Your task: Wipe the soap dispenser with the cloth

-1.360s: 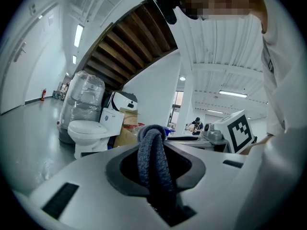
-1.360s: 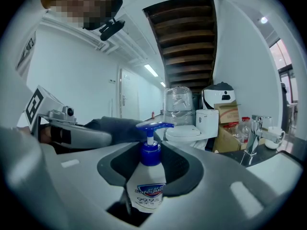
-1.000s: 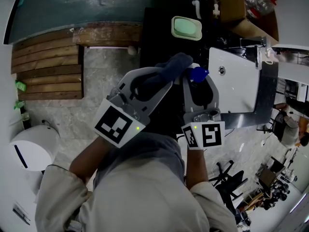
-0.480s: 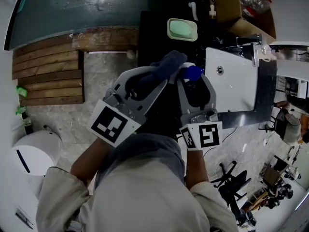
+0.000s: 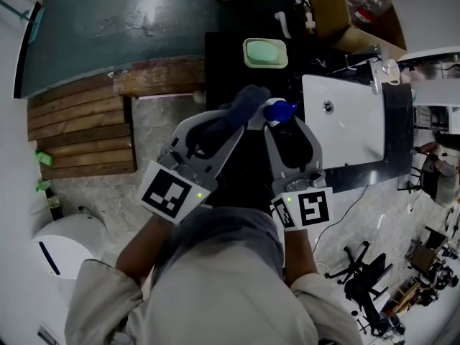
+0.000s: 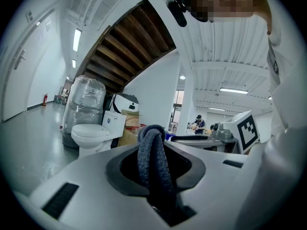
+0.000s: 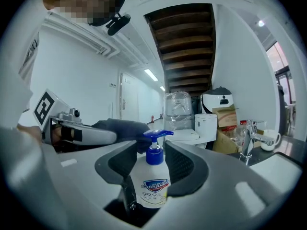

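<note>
In the middle of the head view, the left tongs (image 5: 241, 118) are pressed shut on a dark blue cloth (image 6: 149, 162) that bulges out past their tips. Just right of them, the right tongs (image 7: 149, 150) pinch the soap dispenser (image 7: 154, 186), which stands upright. The cloth's end lies just beside its blue pump. Further right is a white sink (image 5: 352, 131), and above it a green soap dish (image 5: 264, 52) on the dark tabletop (image 5: 223, 56).

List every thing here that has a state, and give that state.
cloth, bunched, clamped in the left tool
soap dispenser, upright, gripped by the right tool
left tool, shut on the cloth
right tool, shut on the soap dispenser
soap dish, holding a green bar
toilet, lid down
</note>
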`<act>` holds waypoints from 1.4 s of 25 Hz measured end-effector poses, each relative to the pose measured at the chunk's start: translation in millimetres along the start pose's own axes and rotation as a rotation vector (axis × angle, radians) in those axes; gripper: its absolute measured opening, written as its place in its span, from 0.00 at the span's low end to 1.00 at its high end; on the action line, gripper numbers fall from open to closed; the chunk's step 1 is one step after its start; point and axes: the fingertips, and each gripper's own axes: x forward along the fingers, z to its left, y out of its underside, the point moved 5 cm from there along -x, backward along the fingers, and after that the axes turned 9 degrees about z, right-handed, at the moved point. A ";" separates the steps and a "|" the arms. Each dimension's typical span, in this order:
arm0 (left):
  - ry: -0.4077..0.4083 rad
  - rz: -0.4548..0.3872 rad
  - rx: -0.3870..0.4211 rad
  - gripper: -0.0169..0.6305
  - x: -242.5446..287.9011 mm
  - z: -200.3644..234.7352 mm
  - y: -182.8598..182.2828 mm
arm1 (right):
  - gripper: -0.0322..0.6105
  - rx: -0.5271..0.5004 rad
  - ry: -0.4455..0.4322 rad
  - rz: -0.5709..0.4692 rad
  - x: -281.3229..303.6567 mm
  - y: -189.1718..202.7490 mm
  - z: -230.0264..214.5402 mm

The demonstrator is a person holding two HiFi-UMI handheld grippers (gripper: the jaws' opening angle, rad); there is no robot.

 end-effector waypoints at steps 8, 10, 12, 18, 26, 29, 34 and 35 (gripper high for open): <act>-0.021 -0.001 0.027 0.16 -11.3 -1.3 -4.5 | 0.26 0.014 0.030 -0.048 -21.1 -2.9 7.5; -0.027 -0.001 0.035 0.16 -13.0 -2.1 -6.1 | 0.22 0.018 0.039 -0.059 -28.1 -4.1 9.0; -0.023 -0.002 0.039 0.16 -12.3 -5.7 -7.6 | 0.17 0.021 0.051 -0.063 -36.8 -4.3 8.3; -0.017 -0.016 0.051 0.16 -11.0 -8.5 -14.6 | 0.12 0.024 0.070 -0.079 -49.0 -5.0 6.5; -0.034 -0.020 0.053 0.16 -20.4 -14.7 -16.8 | 0.05 0.022 0.103 -0.087 -67.1 -9.3 13.4; -0.047 -0.031 0.052 0.16 -24.3 -12.9 -20.1 | 0.05 0.017 0.112 -0.088 -70.6 -12.4 14.9; -0.054 -0.037 0.059 0.16 -27.3 -11.8 -23.1 | 0.05 0.014 0.112 -0.078 -70.6 -16.5 19.8; -0.054 -0.037 0.059 0.16 -27.7 -11.8 -23.3 | 0.05 0.013 0.112 -0.076 -70.5 -16.7 20.7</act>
